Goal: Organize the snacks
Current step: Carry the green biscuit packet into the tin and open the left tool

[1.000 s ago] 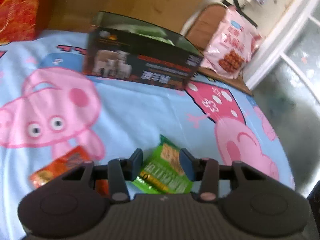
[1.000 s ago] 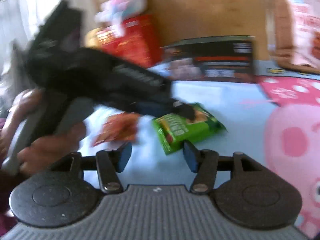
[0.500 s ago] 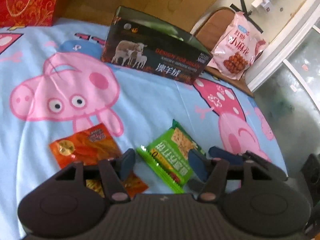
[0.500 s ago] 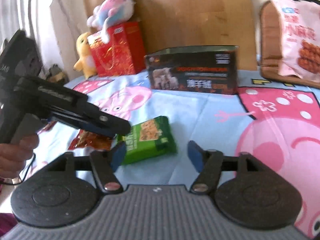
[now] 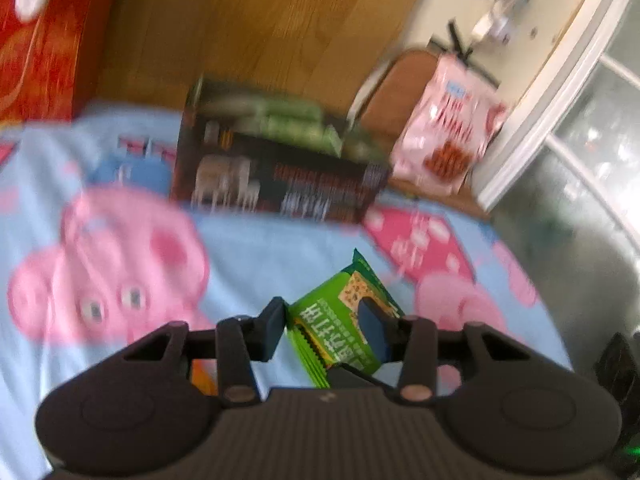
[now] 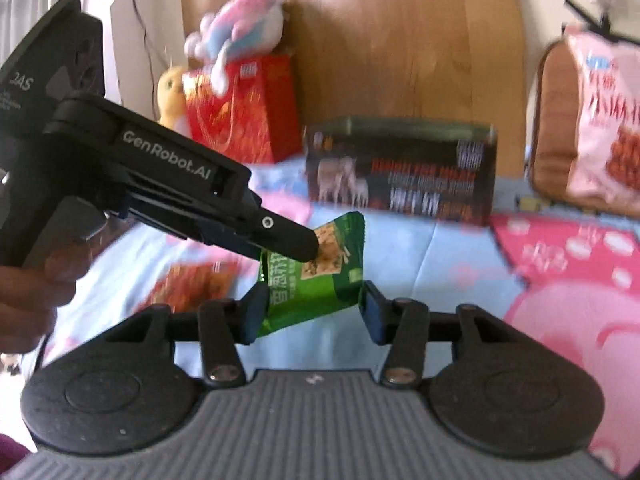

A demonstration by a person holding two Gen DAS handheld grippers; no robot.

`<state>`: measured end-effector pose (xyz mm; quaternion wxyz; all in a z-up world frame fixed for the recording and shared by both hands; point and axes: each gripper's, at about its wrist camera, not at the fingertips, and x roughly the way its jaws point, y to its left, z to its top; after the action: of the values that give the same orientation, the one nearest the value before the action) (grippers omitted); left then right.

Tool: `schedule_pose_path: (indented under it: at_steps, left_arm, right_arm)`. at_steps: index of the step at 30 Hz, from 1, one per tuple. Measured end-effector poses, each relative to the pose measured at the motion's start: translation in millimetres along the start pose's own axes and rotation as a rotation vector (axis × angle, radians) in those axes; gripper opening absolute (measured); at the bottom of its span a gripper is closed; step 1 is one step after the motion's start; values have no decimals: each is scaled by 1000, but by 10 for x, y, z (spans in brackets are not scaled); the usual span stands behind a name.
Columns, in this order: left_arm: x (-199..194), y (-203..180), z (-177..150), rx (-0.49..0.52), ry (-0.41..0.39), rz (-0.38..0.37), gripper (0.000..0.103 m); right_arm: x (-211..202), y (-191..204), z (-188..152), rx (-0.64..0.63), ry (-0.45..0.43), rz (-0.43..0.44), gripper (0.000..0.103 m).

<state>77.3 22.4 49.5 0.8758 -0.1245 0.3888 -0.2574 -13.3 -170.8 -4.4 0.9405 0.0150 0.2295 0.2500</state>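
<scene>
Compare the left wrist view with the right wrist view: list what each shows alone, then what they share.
Left wrist only: the window frame at right, and green packets inside the dark box.

Right wrist only: the plush toys, a hand, and the left gripper seen from the side, clamping the green snack pack as it closes.

Both: that pack, dark box, red box, pink bag, orange pack.

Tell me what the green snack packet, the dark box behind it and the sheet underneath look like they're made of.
Green snack packet: likely thin plastic film, glossy; it creases and has a crimped, serrated end seal.
Dark box: probably printed cardboard with a slight sheen; straight edges, flat printed faces, open top.
Sheet: looks like woven cotton-type fabric, matte, with soft folds and a printed cartoon pig pattern.
</scene>
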Motion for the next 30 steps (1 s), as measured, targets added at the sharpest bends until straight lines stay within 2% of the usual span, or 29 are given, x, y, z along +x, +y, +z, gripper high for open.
schedule_pose_path:
  at_steps: [5, 7, 12, 18, 19, 20, 26, 30]
  left_arm:
    - [-42, 1, 600, 34, -155, 21, 45]
    - [40, 69, 839, 25, -192, 42, 46]
    - [375, 303, 1213, -8, -219, 91, 48]
    - [673, 330, 1213, 29, -182, 178, 47]
    - [673, 299, 1181, 43, -185, 201, 49]
    - [654, 266, 1143, 55, -192, 222, 49]
    - [436, 135, 915, 79, -215, 279, 49]
    - [304, -17, 721, 116, -226, 319, 50]
  right_arm:
    - [214, -6, 481, -99, -142, -61, 52]
    - [393, -63, 702, -113, -176, -78, 52]
    - [969, -271, 1121, -79, -169, -100, 52]
    - [1307, -353, 1209, -54, -115, -155, 55]
    - [1324, -360, 1202, -47, -106, -161, 60]
    - [1292, -368, 1184, -34, -112, -163, 64]
    - [903, -415, 1018, 50, -141, -164, 64]
    - [568, -395, 752, 112, -136, -200, 64]
